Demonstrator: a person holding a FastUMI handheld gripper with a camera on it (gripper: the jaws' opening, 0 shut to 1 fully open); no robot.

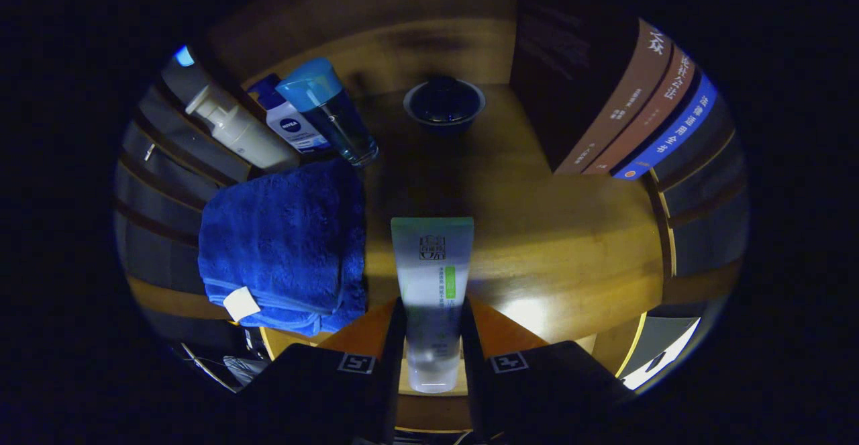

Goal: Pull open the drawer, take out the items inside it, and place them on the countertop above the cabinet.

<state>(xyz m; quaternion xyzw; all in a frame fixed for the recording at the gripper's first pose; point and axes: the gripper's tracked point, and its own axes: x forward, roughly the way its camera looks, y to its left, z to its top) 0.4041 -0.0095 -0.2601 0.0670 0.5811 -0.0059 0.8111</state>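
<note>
A pale squeeze tube (431,277) with a green stripe stands between my fingers, its flat crimped end pointing away and its cap end low between them. My gripper (433,327) is shut on the tube, both fingers pressing its sides. Beneath it lies the wooden countertop (557,243). A folded blue towel (285,243) with a white tag lies on the countertop left of the tube.
Beyond the towel stand a white pump bottle (231,126), a blue-capped white bottle (288,123) and a clear bottle with a light-blue cap (329,109). A dark bowl (444,104) sits farther ahead. Several books (637,116) stand at the right.
</note>
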